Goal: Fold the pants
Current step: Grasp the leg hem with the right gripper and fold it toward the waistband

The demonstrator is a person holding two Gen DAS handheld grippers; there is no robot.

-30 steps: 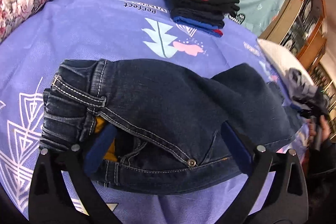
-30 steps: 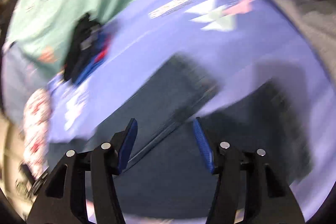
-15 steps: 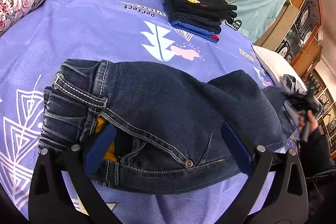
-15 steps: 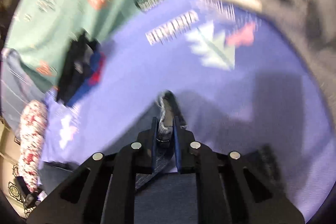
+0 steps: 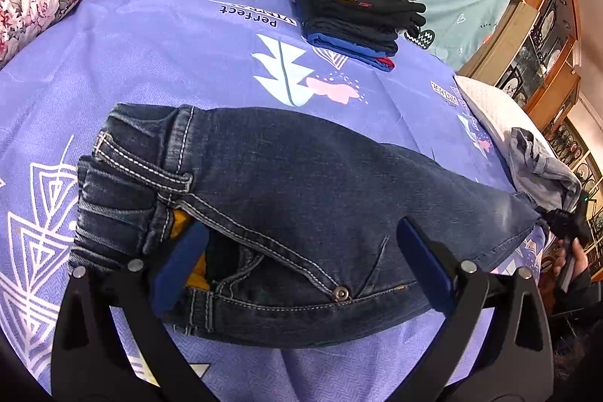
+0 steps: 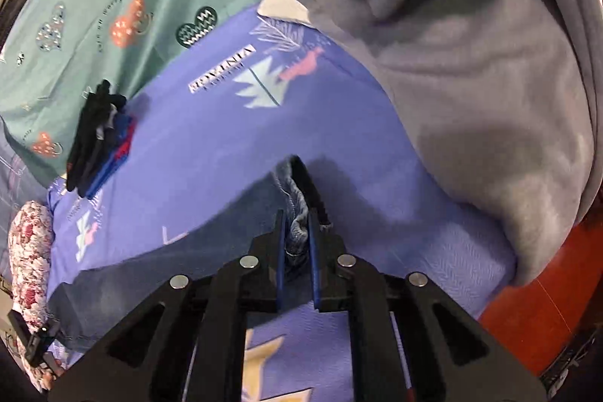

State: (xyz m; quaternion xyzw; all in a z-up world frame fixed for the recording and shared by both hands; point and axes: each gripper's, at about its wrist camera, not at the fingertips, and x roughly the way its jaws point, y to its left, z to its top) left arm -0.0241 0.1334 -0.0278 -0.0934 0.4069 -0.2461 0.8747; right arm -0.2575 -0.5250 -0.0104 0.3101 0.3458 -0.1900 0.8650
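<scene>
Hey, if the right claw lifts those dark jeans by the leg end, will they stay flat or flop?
Likely flop: the jeans already sag and wrinkle on the bedspread. The hem bunches between the right claw pads, so it probably holds. The thick waistband end would probably drag behind.

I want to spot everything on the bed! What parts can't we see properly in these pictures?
- Left wrist view: the right hand-held gripper is tiny at the edge; its grip on the jeans can't be read there.
- Right wrist view: the grey garment covers the bed's right side.
- Right wrist view: the folded clothes stack is blurred.
</scene>
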